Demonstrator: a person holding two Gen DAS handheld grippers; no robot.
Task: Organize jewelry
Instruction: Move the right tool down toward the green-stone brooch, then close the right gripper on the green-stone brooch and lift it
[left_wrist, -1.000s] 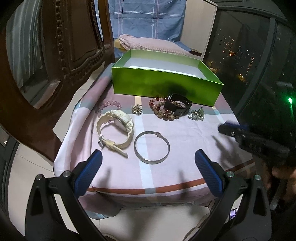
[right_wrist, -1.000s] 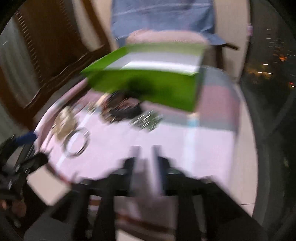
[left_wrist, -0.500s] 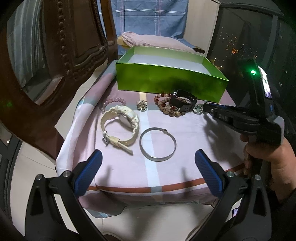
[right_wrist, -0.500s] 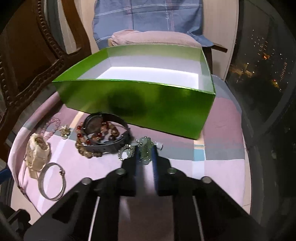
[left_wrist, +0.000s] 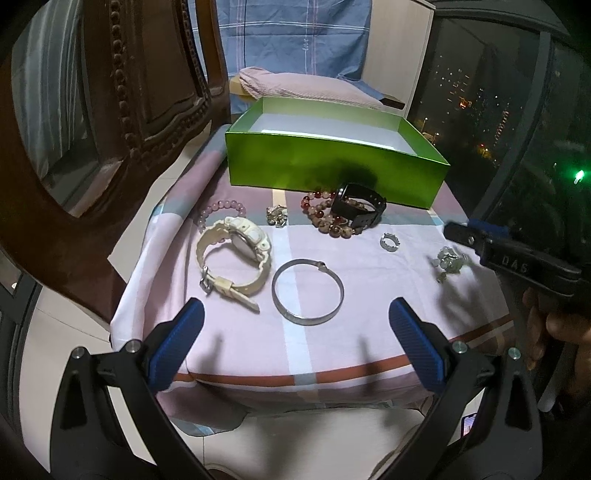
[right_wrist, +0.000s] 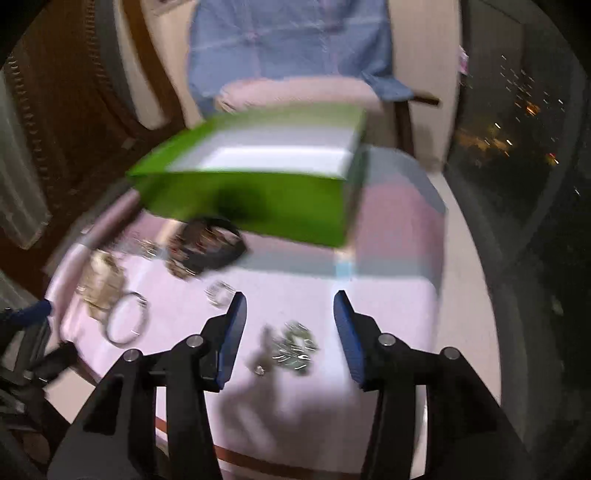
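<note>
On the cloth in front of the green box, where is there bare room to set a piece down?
Bare cloth lies right of the silver bangle, between it and the small silver cluster, and along the near edge. It is crowded under the green box: beads, black watch, cream watch.

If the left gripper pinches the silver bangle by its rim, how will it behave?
The silver bangle looks like a rigid metal hoop, so it should keep its shape. Its smooth, shiny band may slip between the pads. It lies flat on soft cloth, so getting a finger under the thin rim is probably awkward.

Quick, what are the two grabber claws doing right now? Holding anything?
Left gripper: open, holding nothing.
Right gripper: open, holding nothing; a small silver-green trinket lies between its fingers.
</note>
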